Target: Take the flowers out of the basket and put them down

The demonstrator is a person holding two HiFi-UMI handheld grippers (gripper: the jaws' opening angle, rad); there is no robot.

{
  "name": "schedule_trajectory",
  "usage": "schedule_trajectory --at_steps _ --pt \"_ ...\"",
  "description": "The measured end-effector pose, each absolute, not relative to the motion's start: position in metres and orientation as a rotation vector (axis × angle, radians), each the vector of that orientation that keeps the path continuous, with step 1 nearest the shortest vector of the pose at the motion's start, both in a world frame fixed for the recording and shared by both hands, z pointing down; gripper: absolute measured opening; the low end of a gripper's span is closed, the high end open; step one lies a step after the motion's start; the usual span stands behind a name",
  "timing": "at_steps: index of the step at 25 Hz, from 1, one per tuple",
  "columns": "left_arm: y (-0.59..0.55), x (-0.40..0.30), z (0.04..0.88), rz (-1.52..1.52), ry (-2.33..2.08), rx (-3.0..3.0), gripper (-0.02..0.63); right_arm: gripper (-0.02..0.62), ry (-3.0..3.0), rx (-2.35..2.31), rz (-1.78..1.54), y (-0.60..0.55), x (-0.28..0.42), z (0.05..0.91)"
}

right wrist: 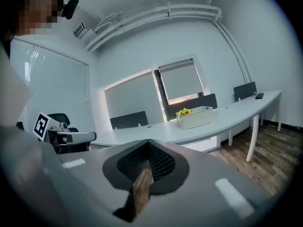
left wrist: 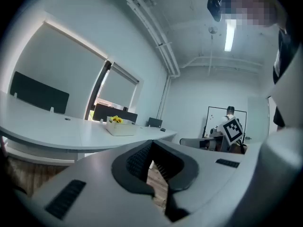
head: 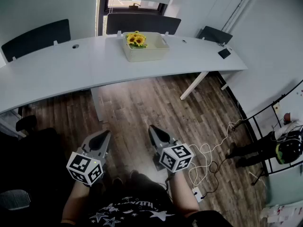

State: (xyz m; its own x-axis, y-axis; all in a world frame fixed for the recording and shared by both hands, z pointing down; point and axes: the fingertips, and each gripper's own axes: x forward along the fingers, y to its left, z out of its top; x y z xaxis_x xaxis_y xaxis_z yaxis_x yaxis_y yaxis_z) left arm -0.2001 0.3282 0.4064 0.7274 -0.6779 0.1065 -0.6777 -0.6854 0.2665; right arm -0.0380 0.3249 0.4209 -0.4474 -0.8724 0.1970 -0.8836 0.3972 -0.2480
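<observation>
Nearest to me, at 6 o'clock in the head view, is the operator's dark star-printed shirt [head: 127,211]. The two grippers are carried just ahead of it at waist level.

The left gripper [head: 104,135] sits at 7 o'clock and the right gripper [head: 153,129] at 5 o'clock. Both point forward over the wooden floor [head: 142,103]. Each gripper view shows the ribbed pads brought together with nothing between them; only floor shows through the slit beneath. I record both as closed and empty. I judge this a carrying posture, low, tucked in and clamped so that nothing snags on the way in.

The bench [head: 66,70] curves across the frame from 9 o'clock to 2 o'clock, well apart from both grippers. The basket [head: 150,54], pale and rectangular, stands on it at 12 o'clock, near the far edge. The flowers [head: 136,39], yellow with dark centres, stand bunched at the basket's 10 o'clock end, heads above the rim. The remainder of the basket appears unfilled. That placement probably leaves room to enter from the 3 o'clock side.

Dark chairs [head: 142,22] line the far side of the bench. A white cable [head: 208,156] trails on the floor at 4 o'clock and could trip the operator on approach.

Finding: the task has not begun. The operator must close the distance to the bench and open a gripper.
</observation>
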Motion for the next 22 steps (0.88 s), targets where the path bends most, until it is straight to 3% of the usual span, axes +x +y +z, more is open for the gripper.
schedule_trajectory --at_steps 22 --pt "0.351 -0.159 0.396 -0.045 -1.033 2.675 0.009 0.002 -2.548 1.779 0.425 0.333 0.021 0.403"
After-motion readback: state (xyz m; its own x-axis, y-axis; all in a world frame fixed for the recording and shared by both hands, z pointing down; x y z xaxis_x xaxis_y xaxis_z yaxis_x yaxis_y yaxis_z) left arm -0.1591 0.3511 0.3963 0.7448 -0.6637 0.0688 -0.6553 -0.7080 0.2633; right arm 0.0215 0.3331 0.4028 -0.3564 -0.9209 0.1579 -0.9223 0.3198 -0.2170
